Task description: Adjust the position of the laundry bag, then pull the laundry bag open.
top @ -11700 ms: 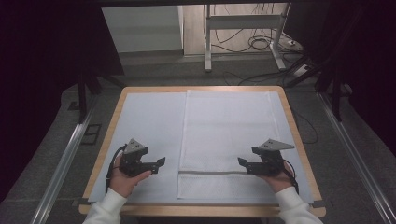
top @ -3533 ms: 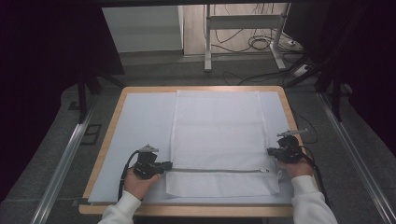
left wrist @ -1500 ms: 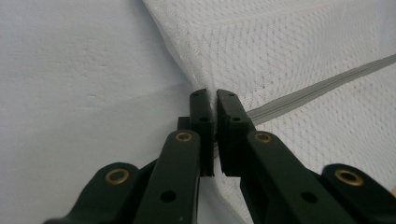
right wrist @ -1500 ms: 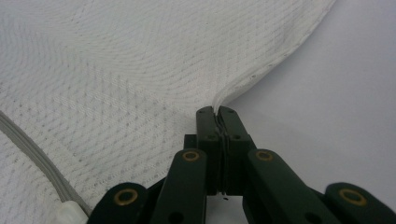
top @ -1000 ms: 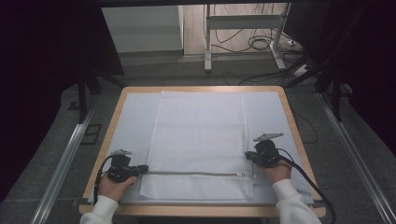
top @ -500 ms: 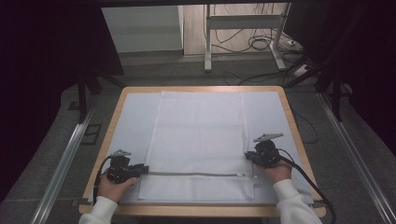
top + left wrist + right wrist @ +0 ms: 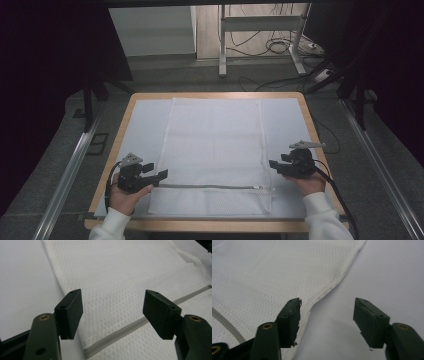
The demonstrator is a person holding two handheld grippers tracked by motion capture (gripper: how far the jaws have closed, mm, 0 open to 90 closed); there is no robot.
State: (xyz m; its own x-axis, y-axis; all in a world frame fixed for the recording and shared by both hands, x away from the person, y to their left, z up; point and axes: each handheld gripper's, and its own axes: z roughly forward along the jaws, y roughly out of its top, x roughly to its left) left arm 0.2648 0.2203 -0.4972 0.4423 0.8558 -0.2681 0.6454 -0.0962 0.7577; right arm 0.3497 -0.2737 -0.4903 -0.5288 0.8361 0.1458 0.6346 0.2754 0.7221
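Observation:
A white mesh bag (image 7: 212,145) lies flat on the table with its grey zipper (image 7: 210,187) running across near the front edge. My left gripper (image 7: 162,174) hovers at the bag's left edge just above the zipper's end. In the left gripper view this gripper (image 7: 116,313) stands open over the mesh (image 7: 120,272) and the zipper (image 7: 140,323), holding nothing. My right gripper (image 7: 272,164) sits just off the bag's right edge. In the right gripper view it (image 7: 330,318) is open, the bag's hem (image 7: 329,290) running under its left jaw, bare mat under the other.
A pale mat (image 7: 140,125) covers the table inside a wooden rim (image 7: 210,95). Metal rails (image 7: 70,170) run along both sides on the floor. Behind the table stand a desk frame (image 7: 260,25) and loose cables (image 7: 280,47).
Both grippers have let go of the bag's edges at the zipper line. The right one has drawn back to the right; the left has shifted slightly up and inward. The bag stays flat.

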